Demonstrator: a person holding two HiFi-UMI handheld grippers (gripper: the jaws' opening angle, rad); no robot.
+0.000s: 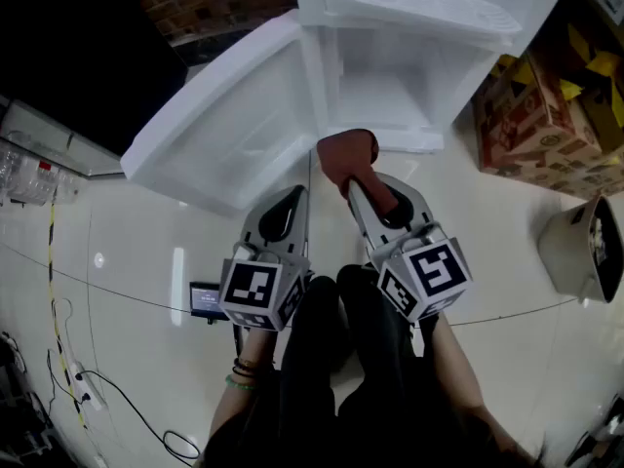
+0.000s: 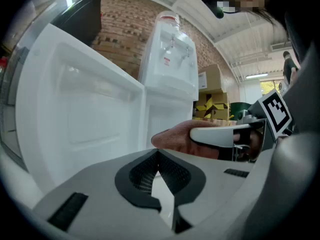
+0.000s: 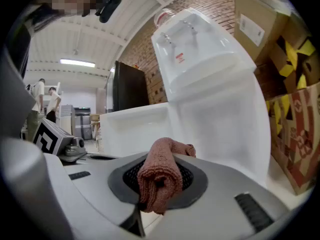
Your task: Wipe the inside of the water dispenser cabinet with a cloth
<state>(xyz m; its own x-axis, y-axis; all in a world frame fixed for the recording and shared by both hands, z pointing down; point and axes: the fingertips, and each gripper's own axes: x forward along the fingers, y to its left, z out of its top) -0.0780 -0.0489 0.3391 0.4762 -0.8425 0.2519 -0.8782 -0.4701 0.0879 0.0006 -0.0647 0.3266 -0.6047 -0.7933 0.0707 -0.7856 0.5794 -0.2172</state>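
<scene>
Cardboard boxes [image 1: 546, 115] stand beside the dispenser [image 1: 409, 27]; right gripper [image 1: 352, 190] clamps cloth [image 1: 346, 154].

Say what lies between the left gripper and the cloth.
Only bare floor tile: in the head view, nothing sits between the left gripper and the cloth that the right gripper holds.

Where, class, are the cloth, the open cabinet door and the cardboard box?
cloth [image 3: 160, 176]: right gripper view, its folded middle.
cabinet door [image 1: 229, 125]: head view, inner panel.
cardboard box [image 1: 541, 115]: head view, printed side.
</scene>
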